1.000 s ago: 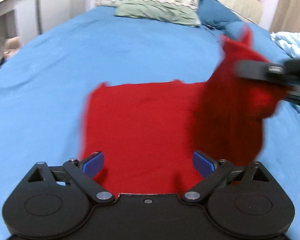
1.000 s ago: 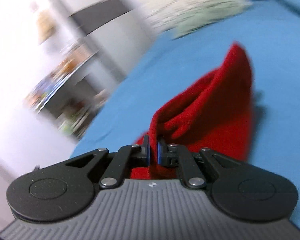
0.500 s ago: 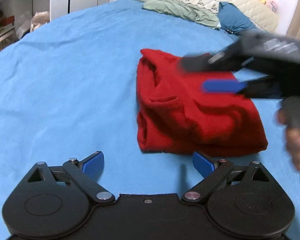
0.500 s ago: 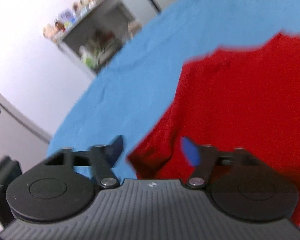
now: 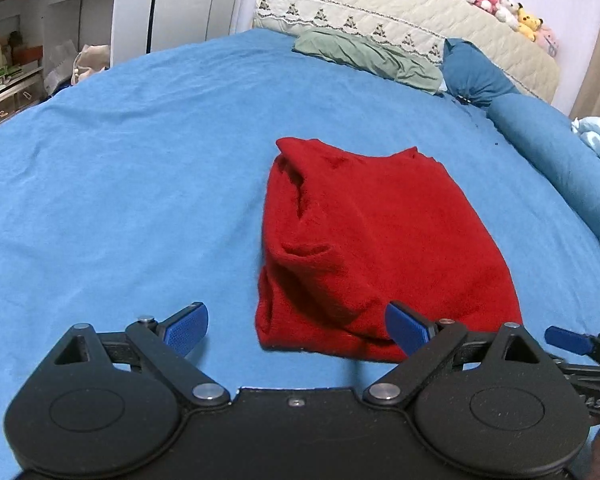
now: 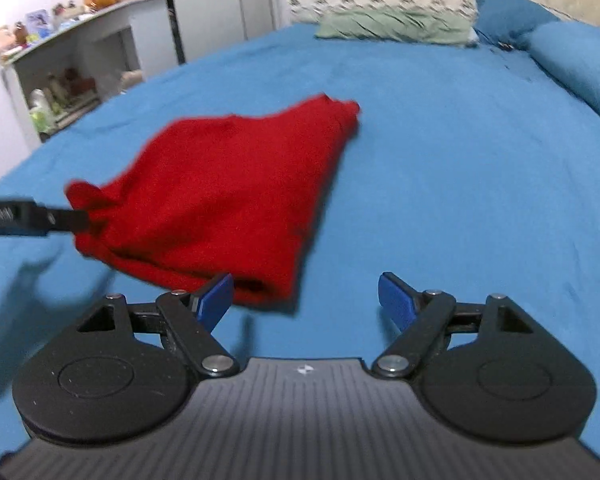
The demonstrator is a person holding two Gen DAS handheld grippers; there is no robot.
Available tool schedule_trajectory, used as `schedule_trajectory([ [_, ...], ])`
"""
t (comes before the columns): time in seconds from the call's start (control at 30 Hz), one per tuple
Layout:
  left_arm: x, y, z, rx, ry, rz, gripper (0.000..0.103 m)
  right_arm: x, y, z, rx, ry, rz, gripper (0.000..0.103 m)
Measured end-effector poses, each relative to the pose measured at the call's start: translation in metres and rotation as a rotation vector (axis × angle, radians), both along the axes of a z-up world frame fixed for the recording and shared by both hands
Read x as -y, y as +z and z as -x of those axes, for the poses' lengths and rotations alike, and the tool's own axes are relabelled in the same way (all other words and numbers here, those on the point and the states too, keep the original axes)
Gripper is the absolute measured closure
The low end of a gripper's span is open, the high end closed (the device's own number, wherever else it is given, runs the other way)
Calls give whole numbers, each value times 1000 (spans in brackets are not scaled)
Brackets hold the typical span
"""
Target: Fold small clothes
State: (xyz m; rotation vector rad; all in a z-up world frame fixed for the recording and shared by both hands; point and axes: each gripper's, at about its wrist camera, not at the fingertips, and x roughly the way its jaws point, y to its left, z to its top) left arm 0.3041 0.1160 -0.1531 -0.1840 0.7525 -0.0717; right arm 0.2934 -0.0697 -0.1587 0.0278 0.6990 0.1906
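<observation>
red garment amid bare blue sheet

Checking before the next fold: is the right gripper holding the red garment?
No, the right gripper has nothing between its opening jaws, and the red garment lies on the bed.

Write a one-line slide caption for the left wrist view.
Open left gripper poised before a folded red garment lying on the blue bedsheet.
</observation>
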Motion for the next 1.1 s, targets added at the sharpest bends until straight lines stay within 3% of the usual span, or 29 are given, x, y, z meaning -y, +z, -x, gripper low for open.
schedule_trajectory([
  [0.37,6,-2,-12,8,-7,-32,6,-15,-19,-16,38,-65,-17,11],
  [0.43,3,1,-14,28,6,-36,6,-15,-15,-20,62,-80,-16,17],
  [0.57,-11,-5,-22,20,42,-66,6,-3,7,-18,134,-150,-3,17],
  [0.67,-19,-30,-29,-70,41,-142,5,1,-3,-15,89,-88,103,17],
  [0.73,-25,-34,-24,-52,28,-126,5,4,-17,-11,53,-41,170,17],
  [0.87,-27,-28,-19,-81,34,-149,5,19,-26,-2,33,1,125,15],
  [0.97,-34,-14,-17,-125,28,-96,7,21,-19,0,-4,49,154,14],
  [1.1,-25,28,-16,-30,-83,-136,0,33,-1,5,-42,117,112,10],
])
